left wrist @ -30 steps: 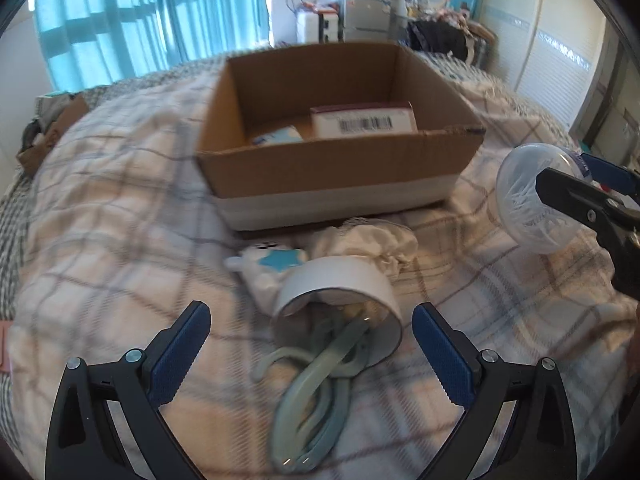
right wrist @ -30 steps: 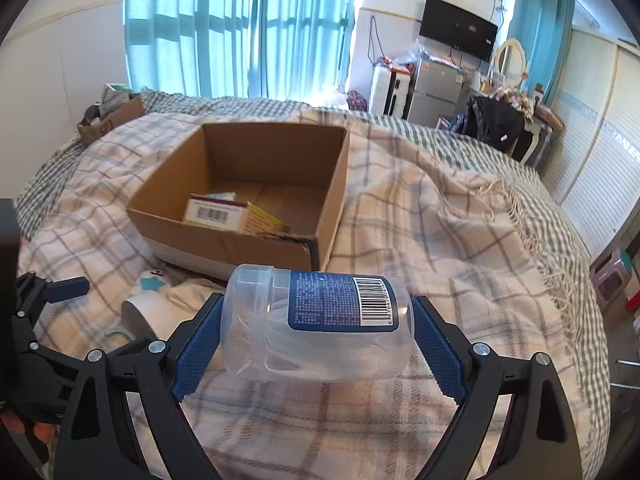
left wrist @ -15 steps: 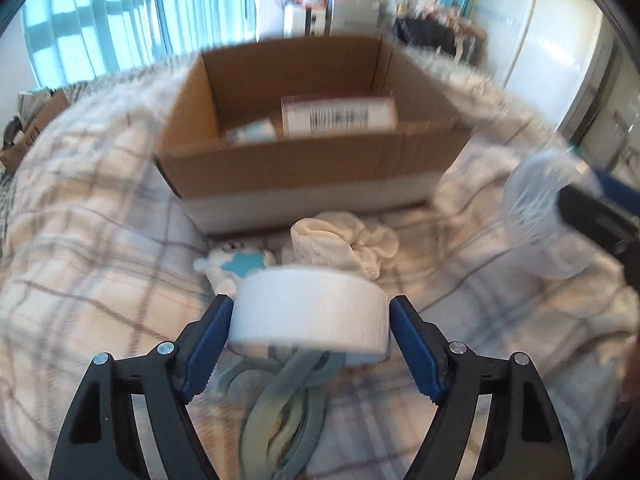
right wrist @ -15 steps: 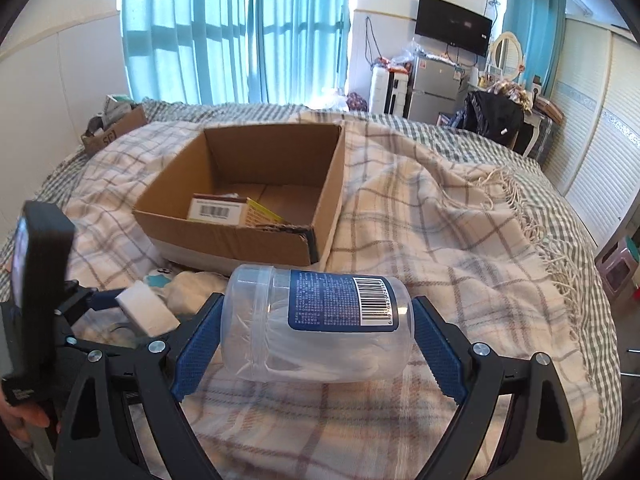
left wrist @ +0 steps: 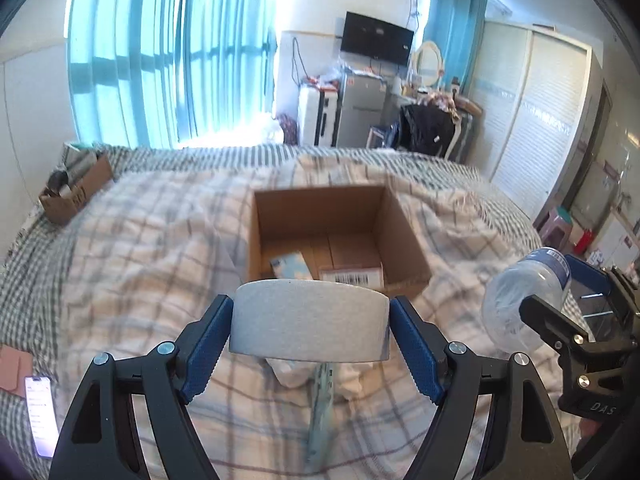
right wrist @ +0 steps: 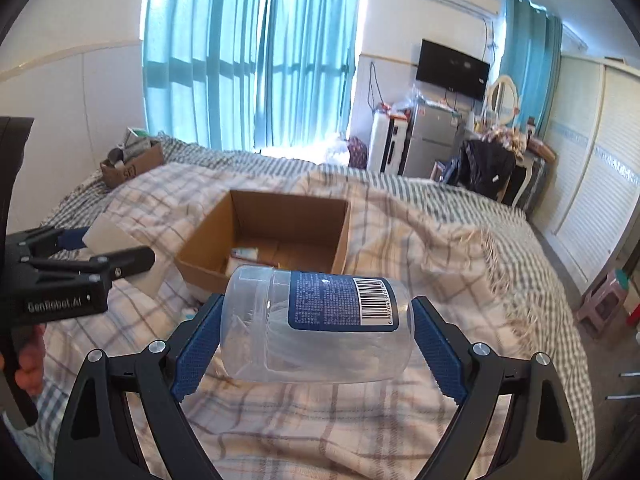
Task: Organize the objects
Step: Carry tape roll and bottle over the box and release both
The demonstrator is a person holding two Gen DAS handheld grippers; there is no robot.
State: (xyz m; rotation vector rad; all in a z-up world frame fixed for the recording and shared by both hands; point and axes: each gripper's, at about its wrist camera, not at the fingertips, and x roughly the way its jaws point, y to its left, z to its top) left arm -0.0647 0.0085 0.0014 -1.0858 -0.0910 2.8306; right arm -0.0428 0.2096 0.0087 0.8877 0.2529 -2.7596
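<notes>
1. Currently the left gripper [left wrist: 310,330] is clenched on the white tape roll [left wrist: 309,322], which is held in the air above the bed [left wrist: 132,248], short of the near wall of the cardboard box [left wrist: 336,236]
2. Meanwhile the right gripper [right wrist: 316,328] is clamped on the clear plastic jar [right wrist: 316,326], held on its side by its two ends, also raised above the bed and short of the box
3. A slip can be feared for the jar: its walls are smooth and rounded, so it could be squeezed out of the pads if the gripper is tilted during the carry
4. A clash of the two grippers is possible, since both loads are aimed at the same box opening and are held close together
5. The roll could be dropped onto the flat items already lying in the box and come to rest crookedly
6. Compared with a second ago, the roll has been lifted off the light green hanger [left wrist: 322,400] and the cloth on the bed, where the left gripper had stood open around it; the jar was already being held
</notes>
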